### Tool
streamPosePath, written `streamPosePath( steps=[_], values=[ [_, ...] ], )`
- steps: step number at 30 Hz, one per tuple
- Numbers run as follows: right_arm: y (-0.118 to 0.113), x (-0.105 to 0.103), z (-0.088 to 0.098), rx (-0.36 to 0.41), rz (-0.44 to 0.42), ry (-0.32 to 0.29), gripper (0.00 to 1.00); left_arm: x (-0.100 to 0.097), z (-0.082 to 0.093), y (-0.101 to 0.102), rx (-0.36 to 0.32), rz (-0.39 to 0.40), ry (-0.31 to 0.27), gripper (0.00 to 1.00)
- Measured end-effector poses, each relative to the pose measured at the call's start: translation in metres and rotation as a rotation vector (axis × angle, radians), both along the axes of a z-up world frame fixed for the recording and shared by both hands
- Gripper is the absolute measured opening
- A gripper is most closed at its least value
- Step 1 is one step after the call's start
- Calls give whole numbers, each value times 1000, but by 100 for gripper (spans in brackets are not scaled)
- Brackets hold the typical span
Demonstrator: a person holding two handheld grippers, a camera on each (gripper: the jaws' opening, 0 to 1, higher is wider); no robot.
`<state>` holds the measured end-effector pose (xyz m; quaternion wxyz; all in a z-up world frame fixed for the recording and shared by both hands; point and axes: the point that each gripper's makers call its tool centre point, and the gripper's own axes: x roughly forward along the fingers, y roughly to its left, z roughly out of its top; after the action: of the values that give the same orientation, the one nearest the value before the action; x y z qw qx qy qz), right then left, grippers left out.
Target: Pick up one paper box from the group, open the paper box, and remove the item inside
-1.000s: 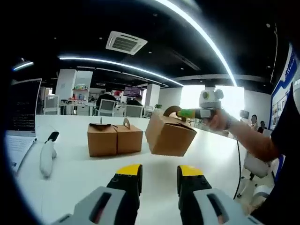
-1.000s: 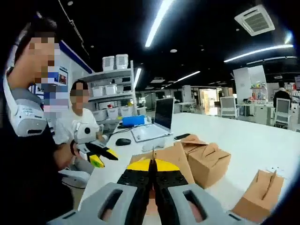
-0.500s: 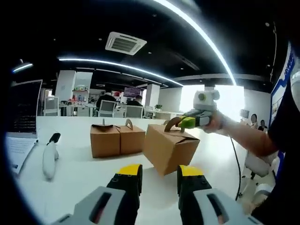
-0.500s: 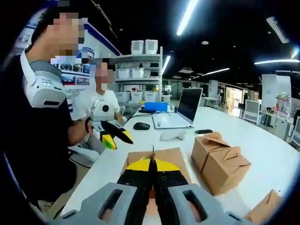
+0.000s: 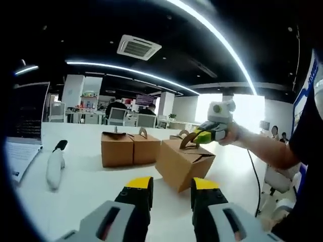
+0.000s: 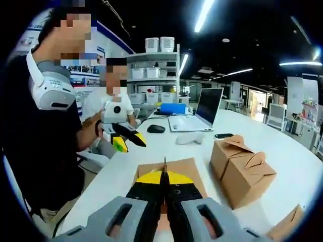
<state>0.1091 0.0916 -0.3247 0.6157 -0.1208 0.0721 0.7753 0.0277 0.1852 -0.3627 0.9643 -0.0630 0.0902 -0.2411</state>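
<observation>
Box (image 5: 182, 162) is hanging or just touching down at centre frame in the left gripper view, tilted, with the right gripper (image 5: 202, 136) clamping its handle from the upper right. In the right gripper view those jaws are sitting closed on the thin handle, the box lid (image 6: 166, 169) showing just beyond them at lower centre. The left gripper (image 5: 170, 185) is waiting at the bottom, jaws parted and gripping nothing. Two more boxes (image 5: 127, 148) are standing on the table (image 5: 75, 196) at left of centre. Judging from this, the box needs setting flat before the left gripper comes in to work the top flaps.
</observation>
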Motion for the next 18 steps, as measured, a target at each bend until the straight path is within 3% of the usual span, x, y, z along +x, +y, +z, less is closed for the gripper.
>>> streamPosePath(
  steps=[4, 18],
  values=[
    [0, 3, -11, -22, 9, 7, 3, 2, -7, 0, -12, 0, 21, 32],
    [1, 5, -18, 5, 45, 38, 3, 4, -6, -3, -13, -10, 21, 32]
  ],
)
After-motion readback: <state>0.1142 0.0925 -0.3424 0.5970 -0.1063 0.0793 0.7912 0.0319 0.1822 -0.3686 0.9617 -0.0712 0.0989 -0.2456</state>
